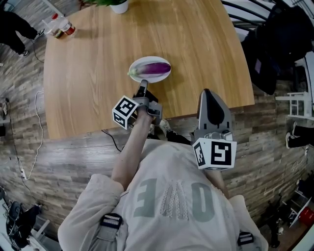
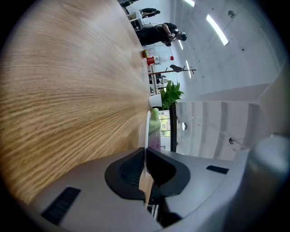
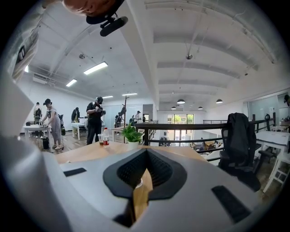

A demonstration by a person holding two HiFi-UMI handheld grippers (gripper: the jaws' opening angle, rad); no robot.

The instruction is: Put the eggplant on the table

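Note:
A purple eggplant [image 1: 156, 68] with a green stem lies on a white plate [image 1: 137, 64] near the middle of the round wooden table [image 1: 98, 73]. My left gripper [image 1: 143, 87] is just short of the plate's near rim, pointing at it, jaws shut and empty. In the left gripper view the plate's rim [image 2: 147, 127] and the eggplant [image 2: 155, 121] stand straight ahead of the closed left gripper [image 2: 145, 156]. My right gripper [image 1: 207, 93] hovers over the table's near edge to the right, also shut with nothing held; the right gripper view shows the right gripper [image 3: 146, 153] with its pads meeting.
A potted plant [image 1: 119, 5] stands at the table's far edge, and a bottle and cup [image 1: 63, 28] at its far left. A black chair [image 1: 274, 44] is to the right. People [image 3: 96, 118] stand in the room beyond the table.

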